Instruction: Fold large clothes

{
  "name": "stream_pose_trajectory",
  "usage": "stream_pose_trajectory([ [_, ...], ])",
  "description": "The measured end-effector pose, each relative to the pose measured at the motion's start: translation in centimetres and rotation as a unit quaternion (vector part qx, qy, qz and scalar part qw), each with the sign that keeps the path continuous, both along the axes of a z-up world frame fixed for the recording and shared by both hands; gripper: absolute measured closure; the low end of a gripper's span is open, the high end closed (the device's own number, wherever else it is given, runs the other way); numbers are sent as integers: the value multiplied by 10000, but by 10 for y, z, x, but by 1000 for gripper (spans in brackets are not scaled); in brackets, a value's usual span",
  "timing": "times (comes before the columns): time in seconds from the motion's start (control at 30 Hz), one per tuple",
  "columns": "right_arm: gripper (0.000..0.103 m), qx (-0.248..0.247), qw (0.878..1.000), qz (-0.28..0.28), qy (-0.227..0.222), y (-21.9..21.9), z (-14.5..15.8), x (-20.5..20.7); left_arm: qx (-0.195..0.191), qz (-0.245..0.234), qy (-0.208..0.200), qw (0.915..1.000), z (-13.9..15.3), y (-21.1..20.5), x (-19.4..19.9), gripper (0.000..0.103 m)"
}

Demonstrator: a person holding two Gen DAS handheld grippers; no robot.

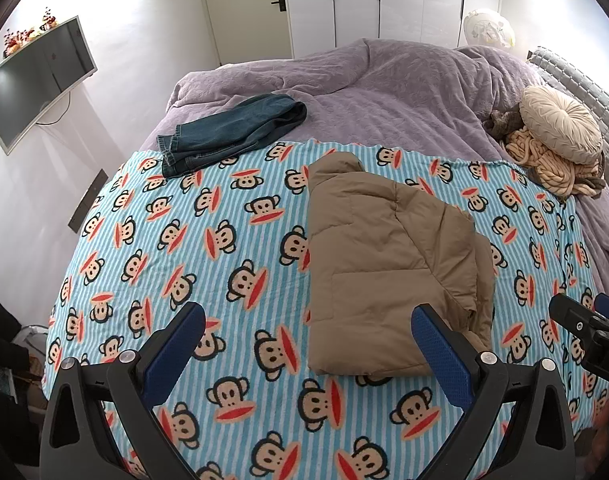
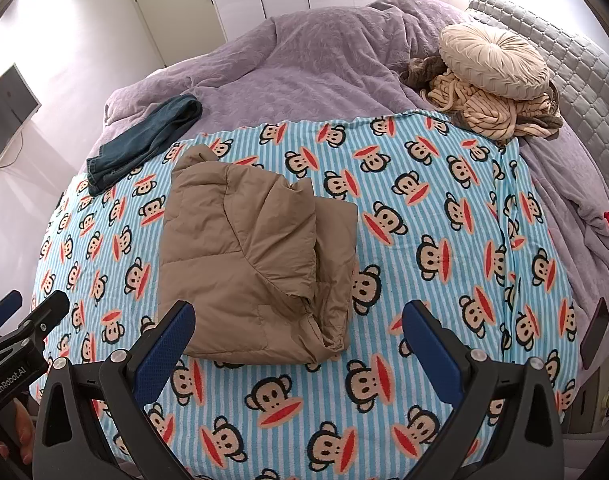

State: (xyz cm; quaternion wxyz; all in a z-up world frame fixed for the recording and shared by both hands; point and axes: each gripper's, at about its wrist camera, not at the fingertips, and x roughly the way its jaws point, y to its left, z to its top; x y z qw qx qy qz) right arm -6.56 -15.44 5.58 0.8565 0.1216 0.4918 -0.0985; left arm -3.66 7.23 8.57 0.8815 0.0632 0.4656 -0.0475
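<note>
Both tools, left tool [image 1: 308,332] and right tool [image 2: 298,330], hovered spread, holding nothing, near the folded tan jacket [image 1: 388,264]. Risk: the puffy layers could spring apart if only the top layer were pinched.

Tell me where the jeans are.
The jeans lie at the far left of the bed in both views, straddling the monkey blanket's far edge and the purple cover, left of the jacket.

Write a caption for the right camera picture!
Open right gripper above a folded tan puffer jacket on a monkey-print blanket.
</note>
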Motion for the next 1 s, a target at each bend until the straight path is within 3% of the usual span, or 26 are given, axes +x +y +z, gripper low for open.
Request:
stream_pose_trajectory([
  [1.0, 0, 14, 10000, -5, -2, 0, -1, 1, -97, -93, -81, 9999, -1, 1, 4, 0],
])
